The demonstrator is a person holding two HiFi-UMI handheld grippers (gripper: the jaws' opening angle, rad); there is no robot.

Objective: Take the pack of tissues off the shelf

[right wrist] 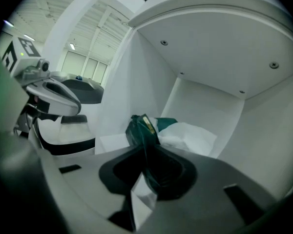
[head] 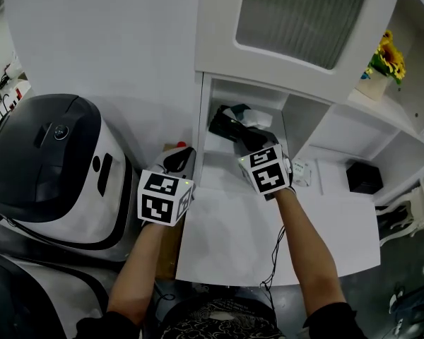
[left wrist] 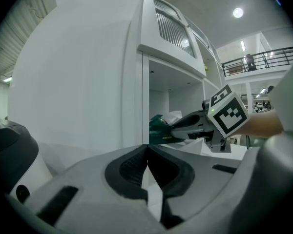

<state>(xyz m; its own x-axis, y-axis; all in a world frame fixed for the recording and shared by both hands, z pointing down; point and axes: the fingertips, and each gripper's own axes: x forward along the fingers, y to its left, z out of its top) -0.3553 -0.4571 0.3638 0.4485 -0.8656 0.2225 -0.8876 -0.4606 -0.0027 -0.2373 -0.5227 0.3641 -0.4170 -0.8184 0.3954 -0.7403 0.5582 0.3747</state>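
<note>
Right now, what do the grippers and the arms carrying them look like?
Both the left gripper and the right gripper have pale grey shells with black ribbed fingers. Each carries a white marker cube printed with black squares, with a small green light. A thin black cable hangs beneath the right arm. The person wears dark short sleeves; the forearms are bare.

I see a white cabinet (head: 219, 34) with a ribbed glass door (head: 304, 13) over open cubbies and a white counter (head: 233, 246). Sunflowers (head: 387, 54) sit on a shelf at upper right, a black box (head: 364, 177) lower down. A black-and-white machine (head: 49, 168) stands at left; from the left gripper view, a round ceiling lamp (left wrist: 238, 12) is lit and a railed balcony (left wrist: 263, 60) shows beyond.
</note>
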